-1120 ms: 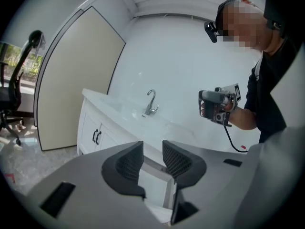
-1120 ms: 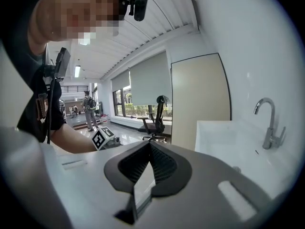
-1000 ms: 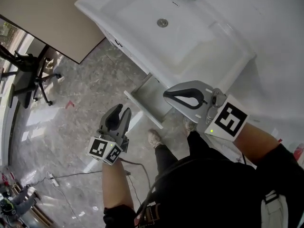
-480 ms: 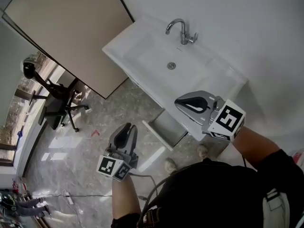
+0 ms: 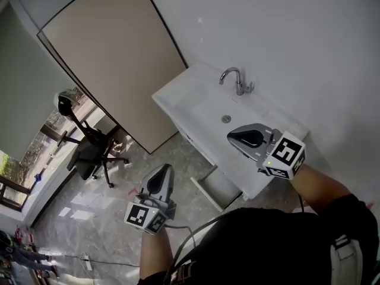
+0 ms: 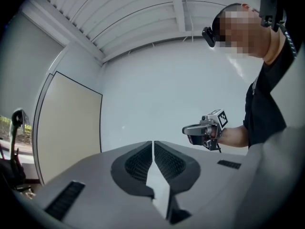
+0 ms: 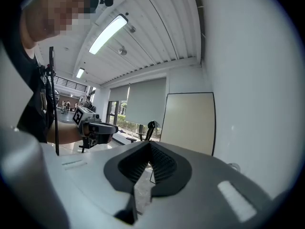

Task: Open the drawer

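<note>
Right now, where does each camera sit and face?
Head view: on the head, steeply down at sink, open drawer; shows left hand-held gripper, right hand-held gripper, forearms.
Left gripper view: on that gripper, facing white wall; own jaws, just closing, empty; right one beyond.
Right gripper view: faces windows; jaws shut, empty; left one.
All share beige door.

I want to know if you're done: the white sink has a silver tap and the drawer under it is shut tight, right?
Not quite. The drawer under the white sink stands pulled out, not shut, as the head view shows. The silver tap is right.
</note>
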Motion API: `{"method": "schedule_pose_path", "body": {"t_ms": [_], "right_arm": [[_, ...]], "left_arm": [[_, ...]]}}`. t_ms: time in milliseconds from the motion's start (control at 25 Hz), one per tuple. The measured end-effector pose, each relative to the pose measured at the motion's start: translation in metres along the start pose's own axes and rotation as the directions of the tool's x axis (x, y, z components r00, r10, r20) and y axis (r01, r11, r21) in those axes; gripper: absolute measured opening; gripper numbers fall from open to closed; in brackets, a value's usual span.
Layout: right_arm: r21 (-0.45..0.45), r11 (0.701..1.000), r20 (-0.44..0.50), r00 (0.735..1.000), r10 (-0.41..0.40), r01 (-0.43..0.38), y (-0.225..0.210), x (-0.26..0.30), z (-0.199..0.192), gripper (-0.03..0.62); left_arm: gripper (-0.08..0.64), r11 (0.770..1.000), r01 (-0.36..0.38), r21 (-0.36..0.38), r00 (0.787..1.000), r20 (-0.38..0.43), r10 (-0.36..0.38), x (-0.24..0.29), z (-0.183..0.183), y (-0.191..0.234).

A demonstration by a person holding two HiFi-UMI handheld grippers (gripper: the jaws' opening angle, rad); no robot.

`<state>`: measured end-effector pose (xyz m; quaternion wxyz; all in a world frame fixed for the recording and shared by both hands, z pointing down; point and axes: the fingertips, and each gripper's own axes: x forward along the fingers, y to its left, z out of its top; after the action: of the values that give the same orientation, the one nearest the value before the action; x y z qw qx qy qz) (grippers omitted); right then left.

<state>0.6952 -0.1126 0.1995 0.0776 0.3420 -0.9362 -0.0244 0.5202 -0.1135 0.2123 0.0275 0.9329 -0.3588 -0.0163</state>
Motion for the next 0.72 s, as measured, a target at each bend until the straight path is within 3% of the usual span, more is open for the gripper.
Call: {"method": "schedule_pose_path", "body": {"t_ms": [280, 480, 720], "right_arm": [[-0.006, 1.000, 0.039, 0.999, -0.002, 0.002, -0.004, -0.030, 0.031, -0.002], [0.034, 0.999, 0.051, 0.999, -0.020, 0.018, -0.011, -0.045, 0.024, -0.002], [0.152, 0.988, 0.041, 0.999, -0.024, 0.018, -0.026, -0.055, 0.002, -0.002]], "left_arm": [[0.002, 1.000, 0.005, 0.002, 0.998, 0.057, -0.005, -0.008, 0.042, -0.027], [0.002, 0.999, 0.020, -0.031, 0.997, 0.071, -0.018, -0.012, 0.037, -0.042], [0.002, 0.996, -0.008, -0.088, 0.998, 0.063, 0.013, -0.013, 0.025, -0.043]]}}
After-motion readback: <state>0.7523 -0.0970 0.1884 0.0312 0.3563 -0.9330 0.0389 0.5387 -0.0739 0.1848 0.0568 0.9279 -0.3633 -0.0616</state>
